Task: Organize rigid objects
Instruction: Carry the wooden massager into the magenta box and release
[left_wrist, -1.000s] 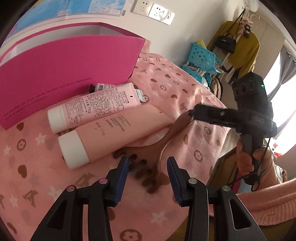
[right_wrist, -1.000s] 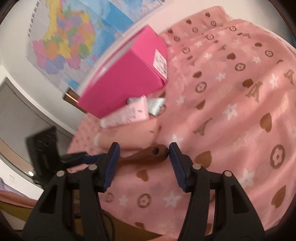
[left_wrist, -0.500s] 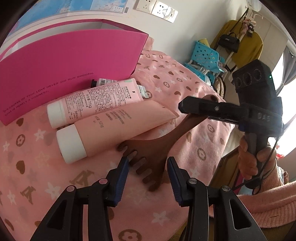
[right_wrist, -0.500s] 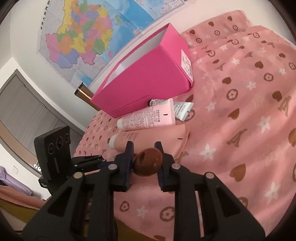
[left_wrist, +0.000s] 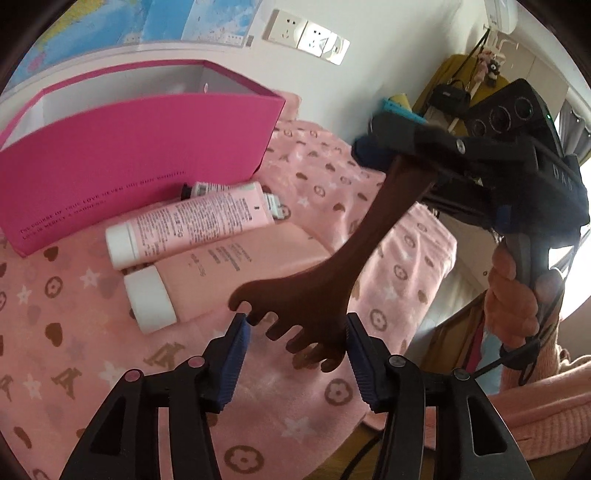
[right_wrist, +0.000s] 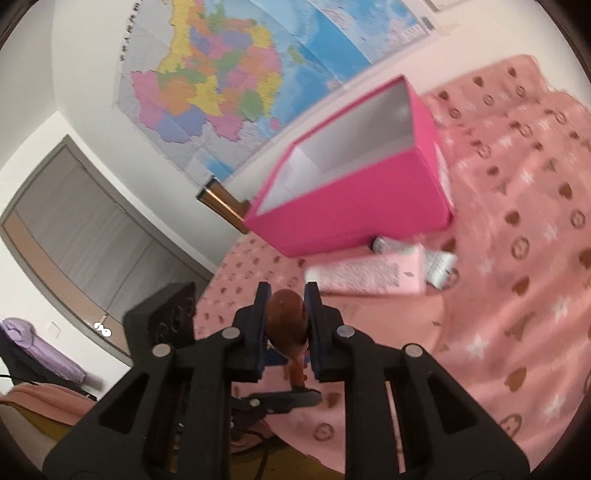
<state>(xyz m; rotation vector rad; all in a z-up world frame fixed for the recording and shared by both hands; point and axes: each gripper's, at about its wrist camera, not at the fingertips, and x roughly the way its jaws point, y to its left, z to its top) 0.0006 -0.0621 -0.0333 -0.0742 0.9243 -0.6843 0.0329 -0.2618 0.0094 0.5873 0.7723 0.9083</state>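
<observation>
A brown wooden comb (left_wrist: 334, 264) hangs in the air, teeth down, above the pink cloth. My right gripper (left_wrist: 384, 151) is shut on its handle end (right_wrist: 287, 320). My left gripper (left_wrist: 295, 332) is open and empty, its pads either side of the comb's teeth without touching. An open pink box (left_wrist: 140, 155) stands at the back by the wall, also in the right wrist view (right_wrist: 354, 206). A pink printed tube (left_wrist: 188, 225) and a larger peach tube (left_wrist: 229, 269) lie in front of it, with a small white tube (left_wrist: 199, 189) behind.
The pink patterned cloth (left_wrist: 74, 332) covers the table, whose edge drops off at the right. A map (right_wrist: 236, 74) hangs on the wall behind the box. A brass cylinder (right_wrist: 221, 203) sits left of the box. The person's hand (left_wrist: 513, 295) holds the right gripper.
My right gripper closed on the comb's handle and lifted the comb off the cloth, tilting it up. My left gripper stayed open below the teeth.
</observation>
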